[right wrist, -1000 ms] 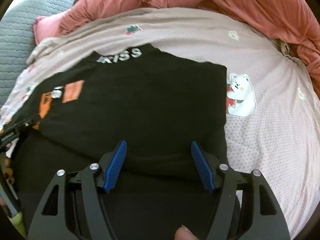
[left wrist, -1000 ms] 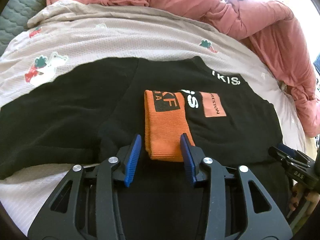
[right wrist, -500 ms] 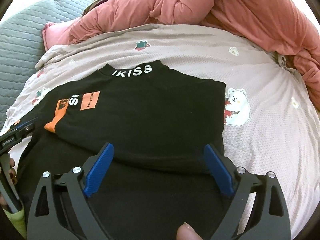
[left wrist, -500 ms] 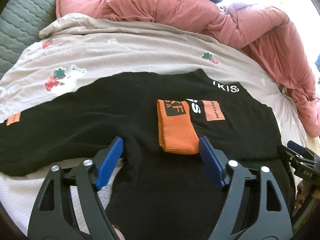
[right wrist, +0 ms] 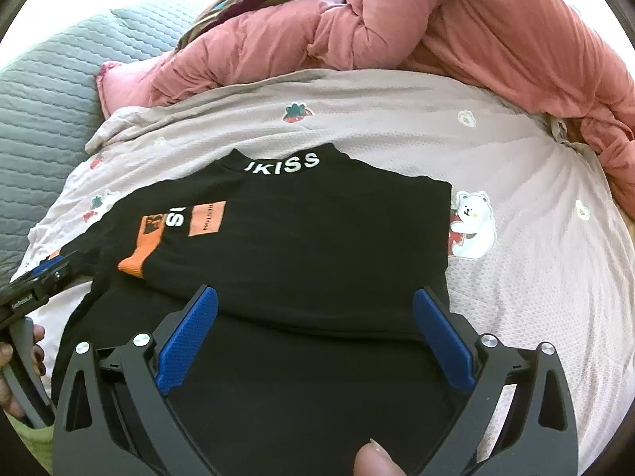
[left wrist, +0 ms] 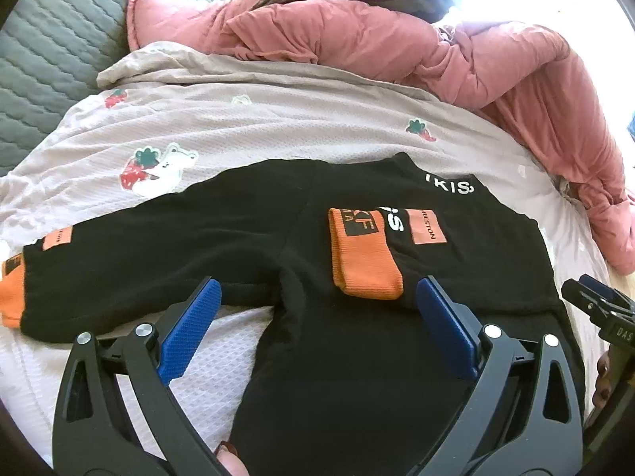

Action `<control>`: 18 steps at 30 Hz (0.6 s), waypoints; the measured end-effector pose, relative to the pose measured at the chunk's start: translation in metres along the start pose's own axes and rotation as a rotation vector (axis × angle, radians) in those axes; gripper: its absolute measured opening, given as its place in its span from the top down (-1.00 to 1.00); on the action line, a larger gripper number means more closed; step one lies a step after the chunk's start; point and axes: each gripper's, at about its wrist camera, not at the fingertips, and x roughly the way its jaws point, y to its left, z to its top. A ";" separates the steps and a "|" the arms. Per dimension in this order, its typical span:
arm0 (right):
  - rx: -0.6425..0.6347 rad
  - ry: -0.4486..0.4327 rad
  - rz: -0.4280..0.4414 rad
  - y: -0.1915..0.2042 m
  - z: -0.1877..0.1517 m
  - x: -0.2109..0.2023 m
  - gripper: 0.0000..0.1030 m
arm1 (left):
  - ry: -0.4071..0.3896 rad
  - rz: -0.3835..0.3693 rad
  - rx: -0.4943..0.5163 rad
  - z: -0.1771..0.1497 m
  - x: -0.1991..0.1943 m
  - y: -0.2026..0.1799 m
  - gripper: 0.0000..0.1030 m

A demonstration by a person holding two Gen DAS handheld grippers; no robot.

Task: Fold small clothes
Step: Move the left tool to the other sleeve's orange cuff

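A black sweater (left wrist: pixel 357 357) with white lettering at the collar lies flat on the bed. One sleeve is folded across its chest, and that sleeve's orange cuff (left wrist: pixel 365 265) lies just ahead of my left gripper (left wrist: pixel 317 283). The other sleeve (left wrist: pixel 139 254) stretches out to the left. My left gripper's jaws are opening wide above the cloth and the pads touch nothing. My right gripper (right wrist: pixel 315 292) hovers over the folded right side of the sweater (right wrist: pixel 309 238). Its jaws are opening too, with only cloth below them.
A crumpled pink quilt (left wrist: pixel 397 39) is heaped along the far side of the bed. The pale bedsheet (right wrist: pixel 535 297) with bear and strawberry prints spreads to the right. A grey quilted surface (left wrist: pixel 47 39) lies at the far left.
Both grippers opened wider and lifted back from the sweater. The left one had the orange cuff between its pads and let it go; the cuff stays lying on the chest.
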 end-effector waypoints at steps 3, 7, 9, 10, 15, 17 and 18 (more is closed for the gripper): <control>-0.006 -0.001 0.005 0.005 0.000 -0.003 -0.91 | -0.004 0.006 -0.002 -0.001 -0.005 0.003 -0.80; -0.011 -0.006 0.020 0.012 0.001 -0.007 -0.91 | -0.009 0.016 -0.015 -0.002 -0.012 0.011 -0.80; -0.019 -0.013 0.021 0.018 0.002 -0.009 -0.91 | -0.012 0.017 -0.029 -0.003 -0.017 0.016 -0.82; -0.024 -0.015 0.025 0.020 0.002 -0.010 -0.91 | -0.014 0.018 -0.032 -0.003 -0.018 0.018 -0.81; -0.044 -0.023 0.048 0.036 0.004 -0.014 -0.91 | -0.030 0.033 -0.058 -0.003 -0.027 0.033 -0.82; -0.058 -0.027 0.059 0.045 0.004 -0.015 -0.91 | -0.035 0.040 -0.072 -0.003 -0.030 0.040 -0.82; -0.063 -0.027 0.061 0.048 0.004 -0.015 -0.91 | -0.039 0.041 -0.079 -0.002 -0.032 0.043 -0.82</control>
